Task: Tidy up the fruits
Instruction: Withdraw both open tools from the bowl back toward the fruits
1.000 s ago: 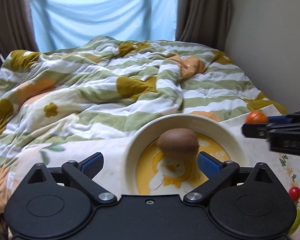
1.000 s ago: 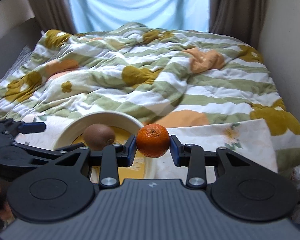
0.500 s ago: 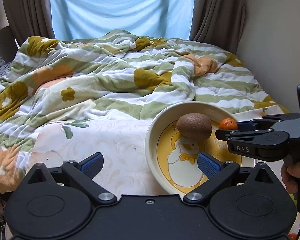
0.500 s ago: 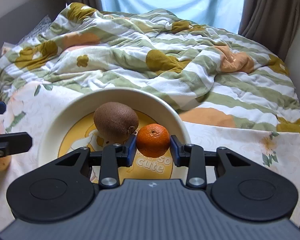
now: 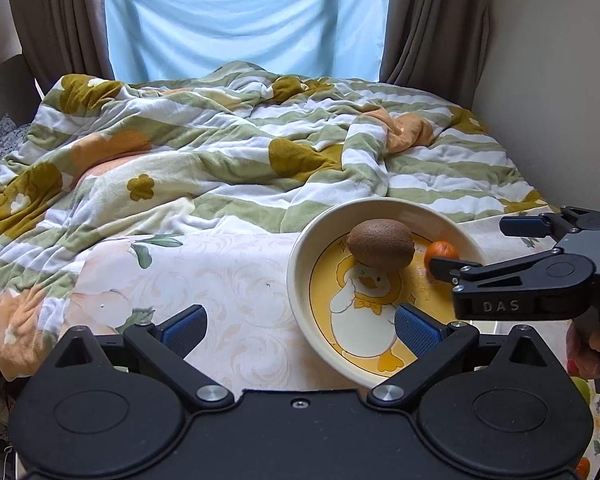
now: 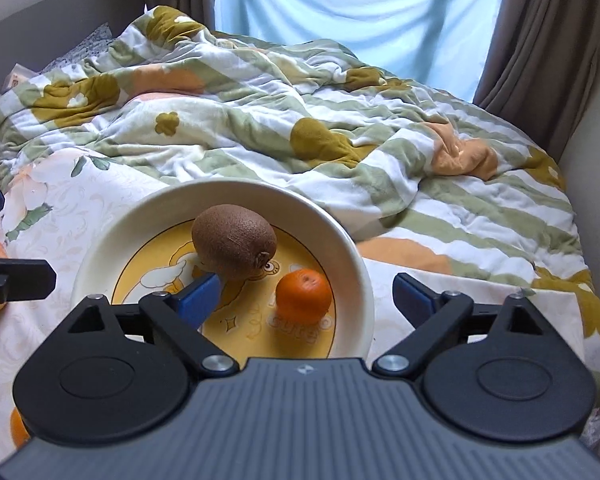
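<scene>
While beside a kiwi [image 6: 234, 247], 1 mandarin [image 6: 303, 295] sits in the bowl [image 6: 356, 276].

Bed [image 5: 440, 168] fills both views, w/ a rumpled blanket [image 5: 220, 160] (green/white stripes, mustard & orange flowers) heaped over the far part. Nearer, a pale floral cloth [image 5: 228, 280] lies flat on the bed, far edge against the blanket. On the cloth: cream bowl [image 5: 300, 280] w/ duck print, toward the right in left-wrist view. Small fruits sit on the cloth at frame edges, e.g. an orange one [image 6: 18, 432], mostly hidden.
</scene>
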{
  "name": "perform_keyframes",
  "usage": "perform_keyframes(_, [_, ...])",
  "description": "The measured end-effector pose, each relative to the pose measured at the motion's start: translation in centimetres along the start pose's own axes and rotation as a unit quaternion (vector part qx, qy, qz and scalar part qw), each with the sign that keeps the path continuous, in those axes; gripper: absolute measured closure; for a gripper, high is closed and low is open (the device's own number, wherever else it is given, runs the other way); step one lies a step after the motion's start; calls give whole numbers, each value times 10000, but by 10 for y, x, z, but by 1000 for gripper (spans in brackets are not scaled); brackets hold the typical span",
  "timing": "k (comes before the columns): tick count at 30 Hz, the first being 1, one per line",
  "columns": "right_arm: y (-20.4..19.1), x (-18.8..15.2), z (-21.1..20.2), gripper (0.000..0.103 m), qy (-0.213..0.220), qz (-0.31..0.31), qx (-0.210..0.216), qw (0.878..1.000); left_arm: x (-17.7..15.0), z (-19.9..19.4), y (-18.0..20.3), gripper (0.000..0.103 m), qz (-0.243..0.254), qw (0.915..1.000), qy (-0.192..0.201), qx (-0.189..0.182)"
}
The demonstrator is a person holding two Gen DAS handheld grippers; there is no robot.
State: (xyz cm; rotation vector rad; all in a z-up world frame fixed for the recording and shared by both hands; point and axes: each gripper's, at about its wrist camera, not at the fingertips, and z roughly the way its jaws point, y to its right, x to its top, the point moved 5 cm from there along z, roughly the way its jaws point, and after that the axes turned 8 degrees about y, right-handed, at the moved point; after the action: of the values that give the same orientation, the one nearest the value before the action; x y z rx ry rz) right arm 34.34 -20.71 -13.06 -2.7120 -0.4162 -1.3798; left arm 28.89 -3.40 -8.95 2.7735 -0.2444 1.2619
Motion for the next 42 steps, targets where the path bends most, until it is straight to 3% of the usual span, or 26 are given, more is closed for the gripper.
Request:
perform_keyframes(12, [20, 11, -67, 0, 137, 438, -54, 9989, 3, -59, 14, 1, -67, 9991, 399, 100])
perform_keyframes(21, [26, 6, -145, 0, 257, 544, -258, 9979, -5, -123, 31, 1, -152, 9965, 787, 232])
perform_keyframes(30, [24, -10, -226, 0, 629, 860, -123, 9942, -24, -180, 45, 1, -200, 9937, 1052, 334])
perform_keyframes(42, [27, -57, -272, 0, 533, 1019, -412, 9925, -72, -191, 59, 1, -141, 9947, 988, 237])
